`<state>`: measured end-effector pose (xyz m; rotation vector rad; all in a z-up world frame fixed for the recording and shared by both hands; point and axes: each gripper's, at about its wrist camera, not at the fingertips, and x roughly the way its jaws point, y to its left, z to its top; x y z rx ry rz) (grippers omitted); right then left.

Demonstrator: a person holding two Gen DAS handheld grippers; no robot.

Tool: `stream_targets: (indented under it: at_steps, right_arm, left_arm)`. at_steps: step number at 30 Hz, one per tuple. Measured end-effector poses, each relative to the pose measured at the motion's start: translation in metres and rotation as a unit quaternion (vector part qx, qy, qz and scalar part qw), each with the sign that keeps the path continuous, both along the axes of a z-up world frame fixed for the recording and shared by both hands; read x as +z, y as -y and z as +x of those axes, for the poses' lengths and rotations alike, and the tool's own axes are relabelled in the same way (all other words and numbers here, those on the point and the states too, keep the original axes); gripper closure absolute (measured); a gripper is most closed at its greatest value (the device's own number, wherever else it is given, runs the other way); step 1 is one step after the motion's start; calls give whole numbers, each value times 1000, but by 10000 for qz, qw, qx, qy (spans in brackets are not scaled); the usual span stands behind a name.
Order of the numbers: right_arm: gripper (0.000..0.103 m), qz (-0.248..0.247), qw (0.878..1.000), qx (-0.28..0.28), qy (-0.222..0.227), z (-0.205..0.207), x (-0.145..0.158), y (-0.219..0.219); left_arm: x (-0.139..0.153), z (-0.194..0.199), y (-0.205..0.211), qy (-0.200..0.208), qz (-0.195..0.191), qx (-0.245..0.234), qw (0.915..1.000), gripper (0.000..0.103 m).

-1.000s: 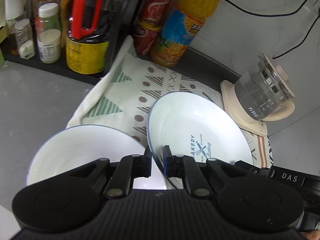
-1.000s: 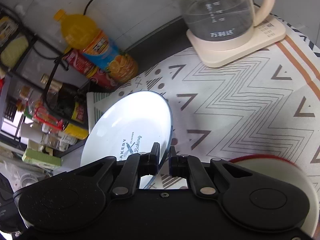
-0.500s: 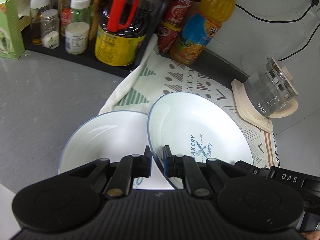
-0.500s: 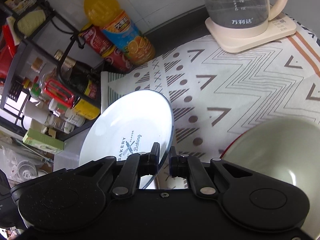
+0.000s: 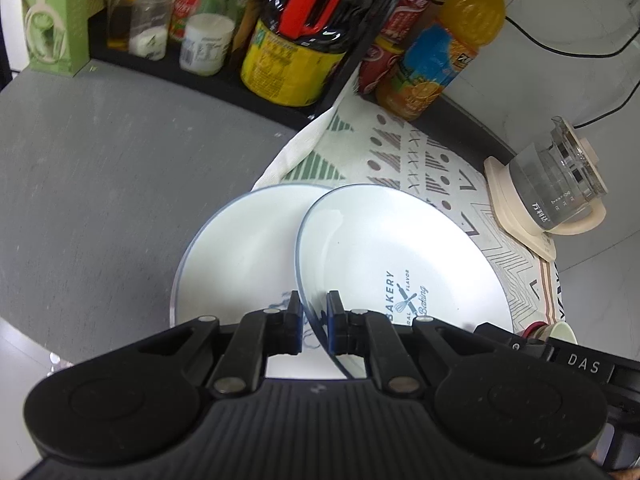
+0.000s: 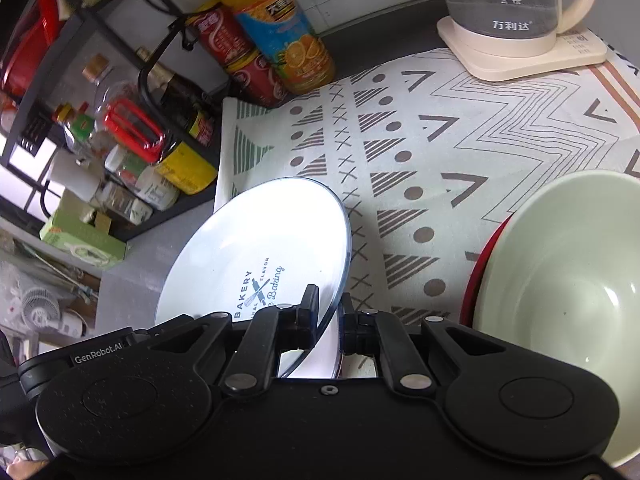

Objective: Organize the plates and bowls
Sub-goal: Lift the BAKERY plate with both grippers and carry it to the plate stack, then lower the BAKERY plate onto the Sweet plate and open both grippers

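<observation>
A white blue-rimmed plate printed "BAKERY" (image 5: 400, 264) is held tilted above the counter by both grippers. My left gripper (image 5: 314, 320) is shut on its near-left rim. My right gripper (image 6: 329, 318) is shut on the opposite rim of the same plate (image 6: 260, 248). A second white blue-rimmed plate (image 5: 240, 256) lies flat below and to the left, partly under the held one. A pale green bowl (image 6: 568, 280) sits inside a red-rimmed bowl (image 6: 474, 280) at the right of the right wrist view.
A patterned cloth mat (image 6: 440, 140) covers the counter. A glass kettle on a cream base (image 5: 556, 196) stands at the back right. An orange juice bottle (image 5: 436, 56), red cans (image 6: 236, 56) and a black rack of condiment bottles (image 5: 288, 40) line the back. Grey counter (image 5: 100, 168) lies left.
Both grippers pulled back and up with the plate. The flat plate now shows more fully and nearer the centre of the left view. The green bowl came fully into the right view.
</observation>
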<state>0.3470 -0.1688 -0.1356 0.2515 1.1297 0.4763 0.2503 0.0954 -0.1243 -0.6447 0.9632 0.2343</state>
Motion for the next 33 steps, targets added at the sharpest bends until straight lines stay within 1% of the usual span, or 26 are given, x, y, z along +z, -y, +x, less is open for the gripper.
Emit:
stream_targets:
  at_steps: [16,25,29,33]
  right_arm:
    - [94,-382,9990,221,23,-15,-9,-13]
    - [94,-449,9987,253,57,-16,-12,-15]
    - [95,-575,9980,262,73,-18,-14,-19]
    - [95,-642,9976,261,53,-19,-18,-22]
  left_arm:
    - [-21,-16,1,-221,-139,114,9996,92]
    - [-34,-16,2,-395,-154,161,9990,88]
    - [-34,-17,1,-405,-73,190,9990,88]
    - [-34,-13,-2,-579,-31,116,9982,88]
